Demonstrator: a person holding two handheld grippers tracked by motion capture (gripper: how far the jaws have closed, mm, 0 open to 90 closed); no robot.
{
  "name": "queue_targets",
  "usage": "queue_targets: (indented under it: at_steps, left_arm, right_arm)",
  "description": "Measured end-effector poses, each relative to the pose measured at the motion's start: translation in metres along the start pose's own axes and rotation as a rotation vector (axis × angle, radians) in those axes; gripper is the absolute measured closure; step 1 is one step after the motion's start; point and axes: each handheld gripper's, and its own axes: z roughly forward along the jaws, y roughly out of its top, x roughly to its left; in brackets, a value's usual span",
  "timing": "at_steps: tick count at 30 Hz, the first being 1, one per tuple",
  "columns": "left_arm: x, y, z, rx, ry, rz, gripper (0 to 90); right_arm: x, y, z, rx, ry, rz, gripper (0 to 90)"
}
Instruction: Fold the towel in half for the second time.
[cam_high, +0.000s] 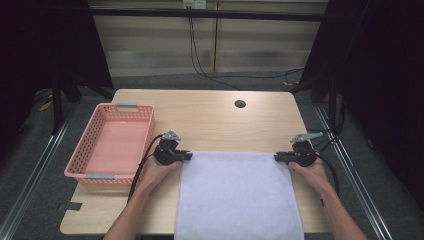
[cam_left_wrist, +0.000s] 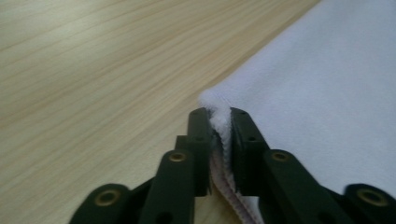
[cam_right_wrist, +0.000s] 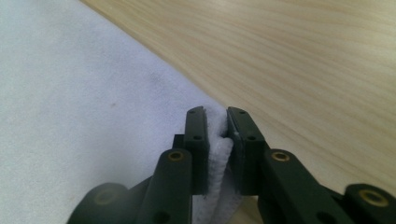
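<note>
Two tongs (cam_high: 189, 155) (cam_high: 276, 157) on unlabelled white towel (cam_high: 239, 195)

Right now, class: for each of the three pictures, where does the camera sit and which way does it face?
High view: above the person's side, looking forward and down on the table; both forearms show.
Left gripper view: on the left gripper, looking along its jaws, which pinch a towel corner.
Right gripper view: on the right gripper, likewise.
All share the towel.
</note>
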Motion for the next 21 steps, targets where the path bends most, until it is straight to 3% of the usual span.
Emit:
queue_targets:
  at_steps: [4,11,17,21]
  left_arm:
    - [0.001,0.007,-0.013,-0.071,-0.046,-0.04,83.3]
    - [0.001,0.027,-0.023,-0.132,-0.03,-0.032,83.4]
    - [0.003,0.052,-0.034,-0.165,-0.005,0.001,83.5]
    - [0.007,0.069,-0.04,-0.188,0.0,-0.001,83.8]
  right_arm:
    - [-0.005,0.001,-0.009,-0.04,-0.007,0.017,82.4]
    - [-0.012,0.018,-0.03,-0.156,-0.012,0.037,82.7]
    - [-0.018,0.039,-0.041,-0.219,-0.027,0.029,82.8]
    - [-0.022,0.056,-0.048,-0.25,-0.05,0.027,82.8]
